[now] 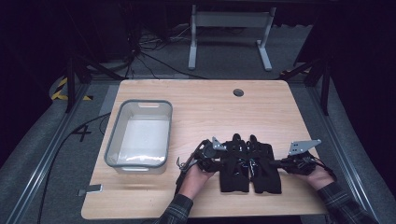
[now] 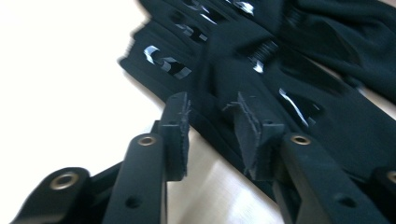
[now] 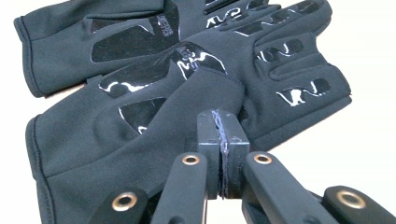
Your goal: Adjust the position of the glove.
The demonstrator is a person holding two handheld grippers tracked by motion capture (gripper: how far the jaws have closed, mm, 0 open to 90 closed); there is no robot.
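Note:
Two black gloves with glossy grip prints lie side by side near the table's front edge, the left glove (image 1: 232,164) touching the right glove (image 1: 265,167). My left gripper (image 1: 218,161) is at the left glove's outer edge. In the left gripper view this gripper (image 2: 212,112) is open, and the left glove (image 2: 327,116) has its edge in the gap between the pads. My right gripper (image 1: 277,163) meets the right glove's outer side. In the right gripper view its pads (image 3: 223,128) are pressed together at the thumb tip of the right glove (image 3: 140,121).
A clear grey plastic bin (image 1: 138,135) stands on the left half of the wooden table (image 1: 205,105). A round cable hole (image 1: 238,92) is at the back. A small metal piece (image 1: 89,190) juts out at the front left corner.

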